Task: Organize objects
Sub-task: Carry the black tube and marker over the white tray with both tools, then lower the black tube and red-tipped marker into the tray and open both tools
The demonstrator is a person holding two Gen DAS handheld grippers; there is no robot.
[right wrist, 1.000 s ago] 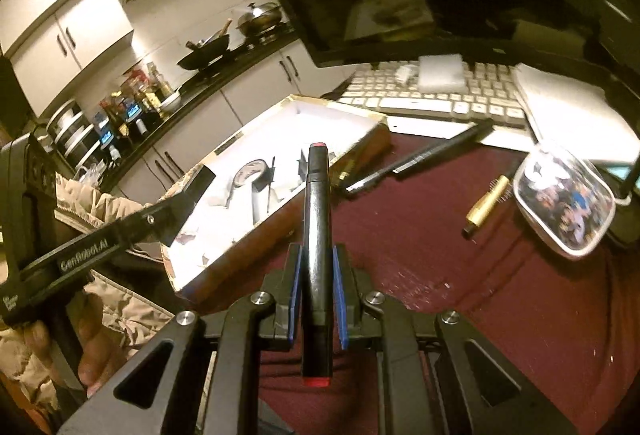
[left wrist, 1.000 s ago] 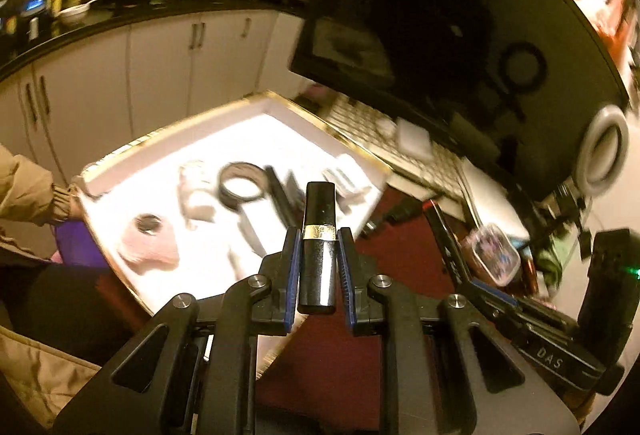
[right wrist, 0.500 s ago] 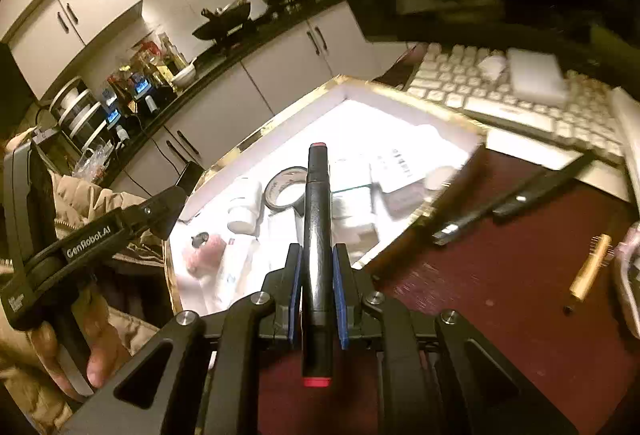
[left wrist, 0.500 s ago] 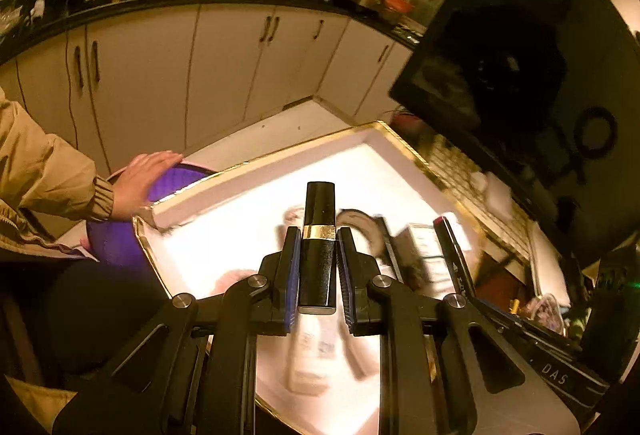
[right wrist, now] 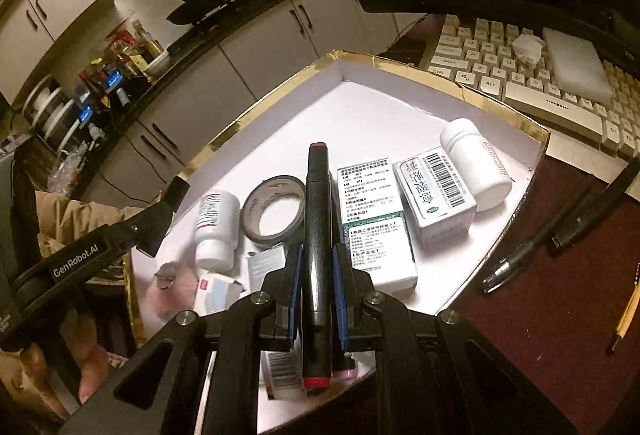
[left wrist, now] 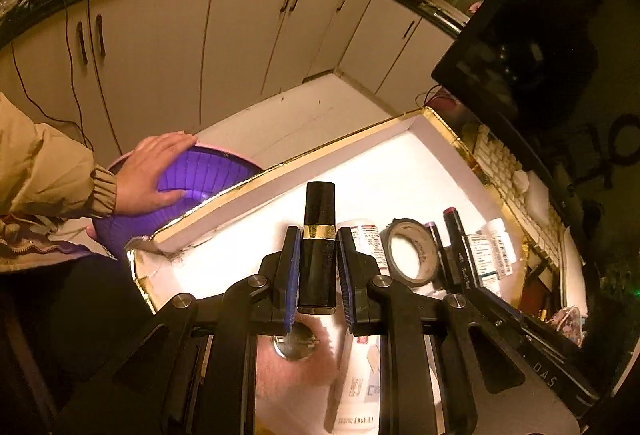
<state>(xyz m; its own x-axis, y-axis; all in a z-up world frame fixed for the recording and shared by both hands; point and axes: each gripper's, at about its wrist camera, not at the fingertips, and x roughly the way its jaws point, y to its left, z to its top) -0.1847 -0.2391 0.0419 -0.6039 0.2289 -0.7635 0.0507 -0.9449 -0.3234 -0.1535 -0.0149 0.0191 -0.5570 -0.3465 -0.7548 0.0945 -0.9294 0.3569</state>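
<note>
A black lipstick (left wrist: 319,259) with a gold band is gripped upright between the fingers of the left gripper (left wrist: 319,287), which is held over the near left part of the tray (left wrist: 448,127), a white box with a gold rim. A black marker (right wrist: 317,247) with red ends is clamped lengthwise between the fingers of the right gripper (right wrist: 317,299), held above the middle of the tray. Inside the tray, a tape roll (right wrist: 274,211) is seen just left of the marker, with a white bottle (right wrist: 216,227) lying further left and a pink fluffy item (right wrist: 170,291) near the tray's left rim. To the right of the marker, two medicine boxes (right wrist: 434,191) are laid side by side, and a second white bottle (right wrist: 476,163) is lying against the tray's right wall. Beyond the tray a keyboard (right wrist: 532,83) is found on the surface, and pens (right wrist: 560,227) are lying on the dark red surface (right wrist: 560,315) to the tray's right.
</note>
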